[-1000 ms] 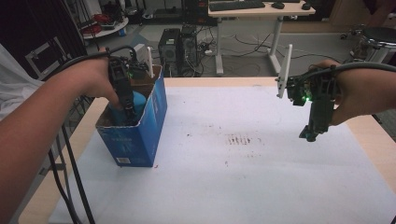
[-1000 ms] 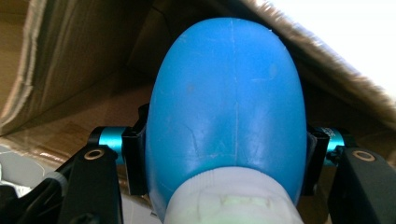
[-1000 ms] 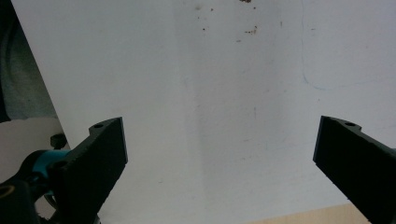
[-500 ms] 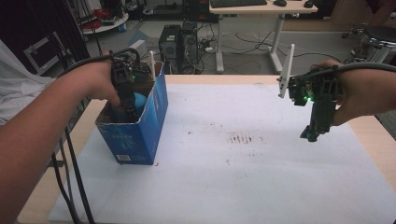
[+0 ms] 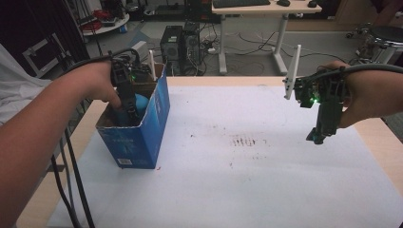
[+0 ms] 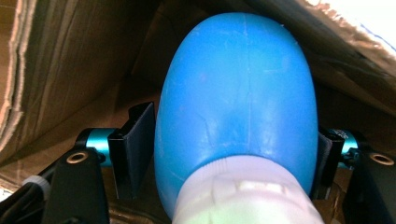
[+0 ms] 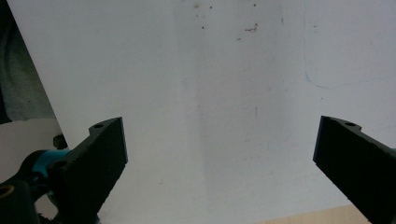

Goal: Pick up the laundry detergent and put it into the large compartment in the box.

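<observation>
Blue object (image 6: 236, 98), lower end cut off

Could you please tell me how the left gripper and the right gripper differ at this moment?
The left gripper reaches down inside the blue box; the right gripper hangs above the white sheet. The left gripper's jaws, which have just been opening, flank a blue object; the right gripper's stand wide apart with nothing between them. Both point downward, each hand-held.

I see a wooden desk (image 5: 375, 130) with a large white sheet (image 5: 247, 190) spread over most of it. A blue cardboard box (image 5: 138, 137) stands open on the sheet's left part. To the right of the box, dark smudges (image 5: 244, 141) mark the sheet's middle.
</observation>
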The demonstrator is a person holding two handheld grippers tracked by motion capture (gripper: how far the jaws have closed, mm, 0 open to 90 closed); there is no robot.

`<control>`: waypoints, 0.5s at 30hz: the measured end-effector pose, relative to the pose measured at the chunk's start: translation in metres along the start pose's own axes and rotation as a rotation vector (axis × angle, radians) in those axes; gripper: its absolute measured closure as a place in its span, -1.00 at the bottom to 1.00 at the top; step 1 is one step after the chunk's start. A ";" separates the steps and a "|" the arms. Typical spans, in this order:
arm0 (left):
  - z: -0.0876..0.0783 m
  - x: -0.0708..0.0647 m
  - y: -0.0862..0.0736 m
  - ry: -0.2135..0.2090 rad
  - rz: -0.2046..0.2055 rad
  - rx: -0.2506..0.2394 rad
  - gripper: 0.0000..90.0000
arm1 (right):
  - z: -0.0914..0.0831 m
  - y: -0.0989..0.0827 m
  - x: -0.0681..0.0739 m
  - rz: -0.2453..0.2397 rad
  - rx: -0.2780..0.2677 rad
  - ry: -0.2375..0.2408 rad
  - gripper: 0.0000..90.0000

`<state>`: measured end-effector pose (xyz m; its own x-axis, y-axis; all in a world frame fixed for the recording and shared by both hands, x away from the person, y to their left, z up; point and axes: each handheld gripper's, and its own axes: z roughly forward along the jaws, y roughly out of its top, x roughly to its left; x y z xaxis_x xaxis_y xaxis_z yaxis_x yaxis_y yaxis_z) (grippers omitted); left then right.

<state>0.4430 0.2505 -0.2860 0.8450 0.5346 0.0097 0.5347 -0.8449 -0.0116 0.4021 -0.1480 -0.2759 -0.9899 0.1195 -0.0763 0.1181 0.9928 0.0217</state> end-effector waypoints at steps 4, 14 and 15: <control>0.000 0.001 -0.001 -0.003 -0.007 0.011 -0.38 | 0.000 0.001 0.000 -0.006 0.002 0.000 -0.96; -0.014 0.001 -0.002 -0.005 -0.008 0.011 -0.44 | 0.001 0.002 0.000 -0.001 0.003 0.001 -0.96; -0.016 0.001 -0.001 -0.005 -0.014 0.010 -0.44 | 0.001 0.002 0.000 -0.001 0.003 0.001 -0.96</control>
<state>0.4431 0.2521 -0.2705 0.8375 0.5463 0.0051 0.5463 -0.8373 -0.0216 0.4019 -0.1461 -0.2766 -0.9901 0.1181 -0.0757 0.1170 0.9929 0.0188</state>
